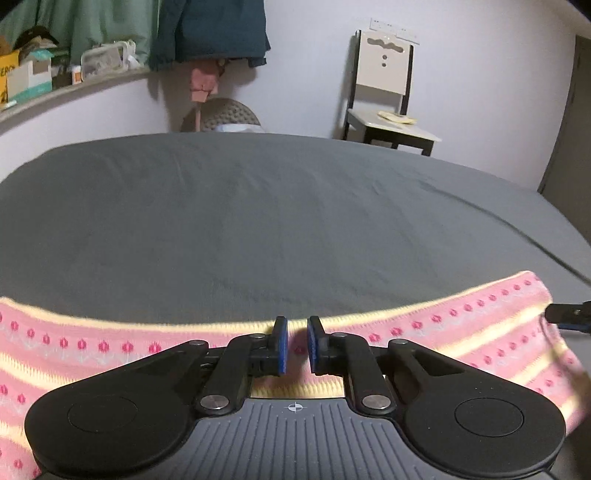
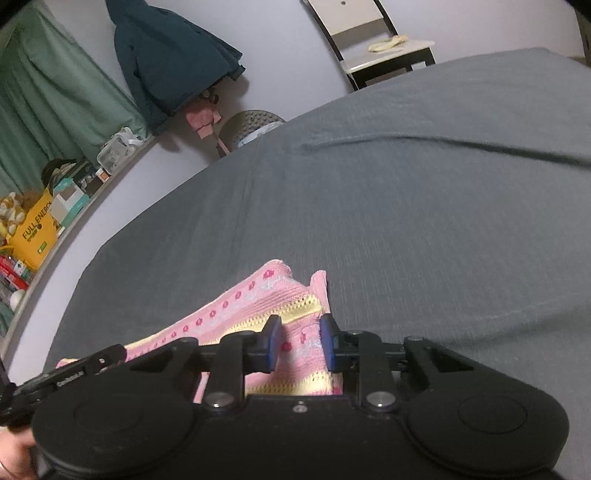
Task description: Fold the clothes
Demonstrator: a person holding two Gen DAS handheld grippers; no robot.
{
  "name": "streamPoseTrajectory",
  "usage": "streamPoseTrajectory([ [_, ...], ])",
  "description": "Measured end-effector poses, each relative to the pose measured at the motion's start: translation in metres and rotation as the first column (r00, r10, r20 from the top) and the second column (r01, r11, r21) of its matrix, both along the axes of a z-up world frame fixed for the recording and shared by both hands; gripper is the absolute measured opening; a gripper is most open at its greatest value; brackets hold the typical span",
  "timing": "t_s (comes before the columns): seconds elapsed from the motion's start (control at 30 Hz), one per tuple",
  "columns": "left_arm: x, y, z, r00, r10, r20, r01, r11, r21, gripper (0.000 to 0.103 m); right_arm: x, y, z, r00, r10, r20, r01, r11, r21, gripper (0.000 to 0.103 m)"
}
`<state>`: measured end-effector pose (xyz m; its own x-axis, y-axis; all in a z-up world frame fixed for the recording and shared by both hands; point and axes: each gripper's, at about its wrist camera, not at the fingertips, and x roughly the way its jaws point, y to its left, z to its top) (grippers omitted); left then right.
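Observation:
A pink knit garment (image 1: 92,354) with yellow stripes and red dots lies across the near part of a grey bed (image 1: 280,221). My left gripper (image 1: 295,345) sits at the middle of its far hem, blue pads close together with the knit pinched between them. In the right wrist view, my right gripper (image 2: 300,345) is shut on a bunched corner of the garment (image 2: 258,302), which sticks up past the pads. The right gripper (image 1: 569,317) also shows at the garment's right end, and the left gripper (image 2: 74,369) shows at the lower left.
The grey bed sheet (image 2: 406,221) stretches far ahead. A chair (image 1: 384,92) stands beyond the bed's far edge, and a dark jacket (image 1: 210,29) hangs on the wall. A ledge with boxes (image 1: 29,74) runs along the left. A hand (image 2: 14,458) holds the left tool.

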<state>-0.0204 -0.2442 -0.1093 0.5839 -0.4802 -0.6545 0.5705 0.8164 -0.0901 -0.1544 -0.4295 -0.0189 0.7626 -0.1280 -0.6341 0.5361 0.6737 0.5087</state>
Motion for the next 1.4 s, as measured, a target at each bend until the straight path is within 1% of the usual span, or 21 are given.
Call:
streamPoseTrajectory([
  [0.03,0.002,-0.002,-0.002,1.0,0.0,-0.018,0.0,1.0,0.003,0.004,0.001,-0.002,-0.001,1.0,-0.002,0.001,0.002,1.0,0.008,0.025],
  [0.1,0.004,-0.005,-0.011,0.999,0.007,-0.042,-0.005,0.999,0.04,0.002,0.003,-0.004,-0.002,1.0,0.003,-0.002,-0.003,1.0,0.01,0.025],
  [0.2,-0.003,-0.009,-0.015,1.0,-0.023,-0.012,0.024,0.997,0.08,0.002,0.005,-0.005,-0.001,1.0,0.012,-0.004,-0.012,1.0,0.009,0.025],
  [0.33,-0.016,0.002,0.003,1.0,0.001,-0.002,-0.001,0.997,0.074,0.002,0.005,-0.007,0.002,1.0,0.017,0.004,-0.017,1.0,0.009,0.026],
  [0.37,-0.023,0.007,0.007,1.0,0.0,0.001,-0.001,0.995,0.095,0.002,0.005,-0.008,0.003,1.0,0.015,0.006,-0.015,1.0,0.01,0.029],
  [0.47,-0.039,0.016,0.0,0.997,-0.008,-0.071,0.021,0.984,0.175,0.002,0.006,-0.007,0.003,1.0,0.012,-0.001,-0.012,1.0,0.016,0.033],
  [0.5,-0.044,0.019,-0.003,0.996,-0.014,-0.084,0.03,0.982,0.186,0.002,0.007,-0.007,0.003,1.0,0.014,-0.007,-0.014,1.0,0.014,0.033],
  [0.53,-0.048,0.018,-0.004,0.997,-0.043,-0.066,0.055,0.977,0.205,0.002,0.008,-0.006,0.004,1.0,0.017,-0.014,-0.017,1.0,0.009,0.033],
  [0.57,-0.049,0.019,-0.002,0.997,-0.049,-0.064,0.061,0.976,0.207,0.002,0.009,-0.005,0.005,1.0,0.021,-0.019,-0.021,1.0,0.002,0.034],
  [0.63,-0.047,0.026,0.007,0.995,0.004,-0.103,0.016,0.983,0.184,0.003,0.004,-0.005,0.007,1.0,0.025,-0.019,-0.025,1.0,-0.014,0.035],
  [0.7,-0.054,0.031,0.014,0.994,0.026,-0.105,-0.005,0.98,0.198,0.003,-0.003,-0.005,0.009,1.0,0.016,-0.013,-0.016,1.0,-0.014,0.04],
  [0.8,-0.064,0.039,0.008,0.974,0.002,-0.227,0.052,0.971,0.234,0.003,-0.011,-0.006,0.008,1.0,-0.01,-0.003,0.009,1.0,-0.012,0.047],
  [0.87,-0.071,0.046,0.011,0.977,-0.061,-0.204,0.109,0.966,0.234,0.003,-0.011,-0.008,0.005,0.999,-0.026,-0.021,0.026,1.0,-0.008,0.048],
  [1.0,-0.061,0.055,0.028,0.958,-0.057,-0.282,0.107,0.98,0.166,0.003,-0.018,-0.006,0.004,0.996,-0.071,-0.051,0.072,0.997,0.026,0.05],
  [1.03,-0.058,0.058,0.036,0.952,-0.052,-0.3,0.103,0.982,0.159,0.004,-0.021,-0.004,0.007,0.995,-0.089,-0.052,0.09,0.995,0.033,0.053],
  [1.1,-0.053,0.063,0.052,0.941,-0.04,-0.336,0.095,0.984,0.148,0.007,-0.026,0.001,0.015,0.991,-0.127,-0.048,0.129,0.991,0.046,0.067],
  [1.13,-0.05,0.072,0.06,0.931,-0.033,-0.363,0.082,0.989,0.122,0.008,-0.027,0.003,0.019,0.988,-0.143,-0.051,0.146,0.988,0.047,0.069],
  [1.2,-0.044,0.09,0.07,0.91,-0.025,-0.415,0.059,0.996,0.069,0.008,-0.031,0.01,0.026,0.981,-0.179,-0.077,0.183,0.982,0.053,0.069],
  [1.27,-0.04,0.11,0.078,0.892,-0.019,-0.452,0.036,0.999,0.03,0.008,-0.041,0.02,0.029,0.973,-0.216,-0.08,0.224,0.97,0.1,0.069],
  [1.33,-0.039,0.123,0.079,0.885,-0.015,-0.466,0.026,0.999,0.018,0.008,-0.052,0.032,0.029,0.965,-0.247,-0.085,0.258,0.953,0.157,0.07],
  [1.4,-0.038,0.134,0.076,0.868,-0.009,-0.497,0.021,1.0,0.017,0.008,-0.06,0.044,0.025,0.956,-0.272,-0.112,0.29,0.934,0.207,0.07],
])
